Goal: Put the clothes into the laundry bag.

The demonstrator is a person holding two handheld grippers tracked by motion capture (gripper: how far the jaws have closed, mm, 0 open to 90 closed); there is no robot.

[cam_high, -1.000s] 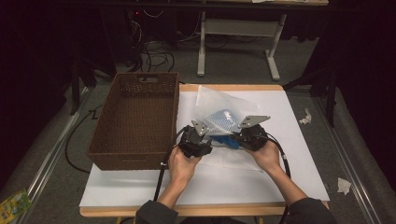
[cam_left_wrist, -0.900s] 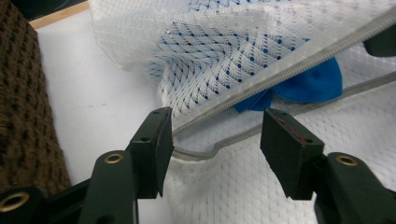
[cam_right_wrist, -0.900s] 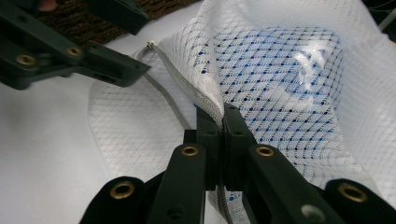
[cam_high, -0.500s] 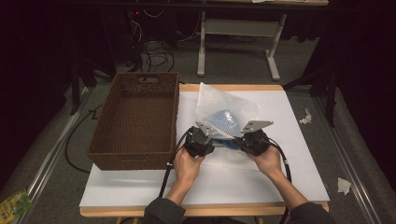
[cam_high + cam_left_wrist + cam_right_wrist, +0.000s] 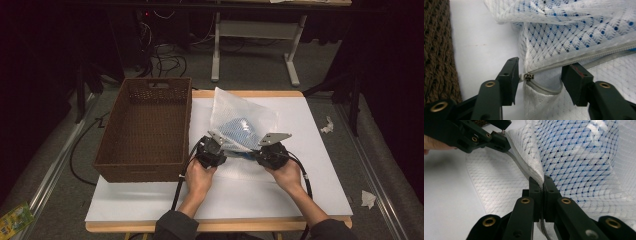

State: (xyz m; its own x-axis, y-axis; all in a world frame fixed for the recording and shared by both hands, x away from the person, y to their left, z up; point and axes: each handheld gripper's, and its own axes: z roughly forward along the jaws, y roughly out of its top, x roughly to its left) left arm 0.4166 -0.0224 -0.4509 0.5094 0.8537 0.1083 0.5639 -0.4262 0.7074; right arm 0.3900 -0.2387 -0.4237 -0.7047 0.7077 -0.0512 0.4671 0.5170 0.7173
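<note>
A white mesh zip bag [image 5: 240, 117] with something blue inside lies mid-table. My left gripper [image 5: 221, 145] is at its near left corner. In the left gripper view its jaws [image 5: 543, 72] stand open on either side of the zipper's end. They have just been closing, and the small metal zipper pull [image 5: 529, 76] sits close to the left pad without being pinched. My right gripper [image 5: 543, 181] is shut on the bag's zipper edge [image 5: 520, 165] and holds that edge up; it sits at the bag's near right [image 5: 254, 152]. The left gripper [image 5: 499, 141] shows farther along that zipper.
A brown wicker basket [image 5: 145, 165] stands empty at the left of the white tabletop [image 5: 300, 200], close to my left gripper; its weave [image 5: 436, 50] also appears in the left gripper view. Cables and table legs lie beyond the far edge.
My left gripper has sunk slightly towards the table at the zipper's end. The right gripper has kept its hold on the bag, whose mesh has shifted a little.
</note>
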